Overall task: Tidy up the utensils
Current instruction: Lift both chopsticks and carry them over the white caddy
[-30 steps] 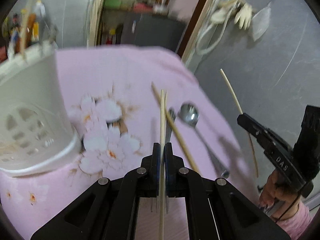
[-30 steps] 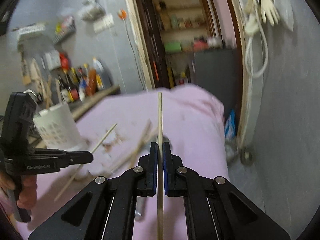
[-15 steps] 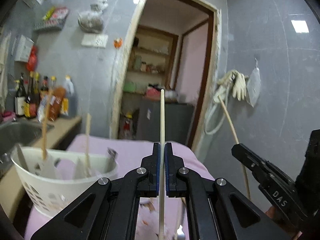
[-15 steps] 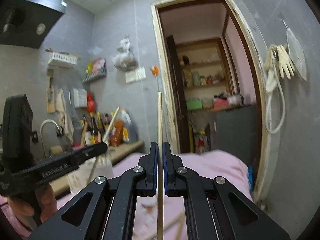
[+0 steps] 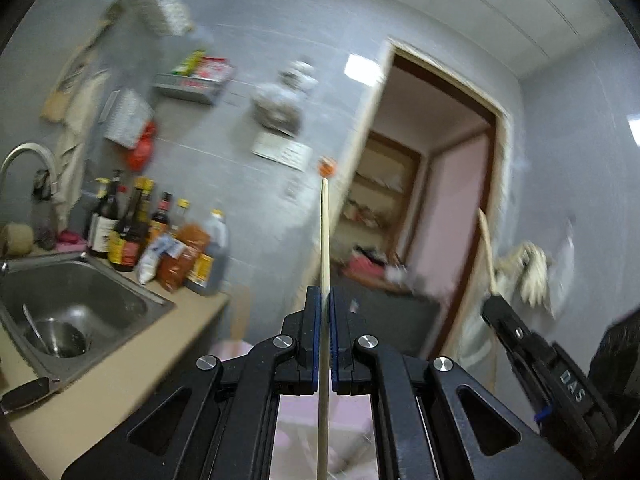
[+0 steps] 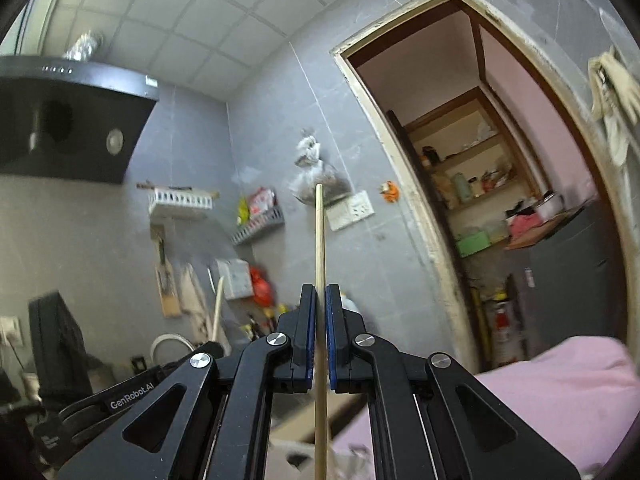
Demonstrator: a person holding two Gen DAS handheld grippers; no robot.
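My left gripper point(image 5: 325, 300) is shut on a pale wooden chopstick point(image 5: 324, 240) that points up toward the wall. My right gripper point(image 6: 319, 298) is shut on a second wooden chopstick point(image 6: 319, 240), also pointing up. Each gripper shows in the other's view: the right one point(image 5: 532, 352) at the right edge with its chopstick point(image 5: 486, 248), the left one point(image 6: 120, 392) at lower left with its chopstick point(image 6: 217, 304). The white utensil basket is out of view. Both views are tilted well above the table.
A steel sink point(image 5: 72, 312) with a ladle in it sits on the counter at the left, with sauce bottles point(image 5: 160, 240) behind it. The pink tablecloth point(image 6: 560, 392) shows at lower right. A range hood point(image 6: 68, 120) hangs at upper left and a doorway point(image 6: 500, 200) opens ahead.
Both grippers have tilted and lifted upward with their chopsticks. The table, spoon and basket have dropped out of view; walls, sink and ceiling now fill the frames.
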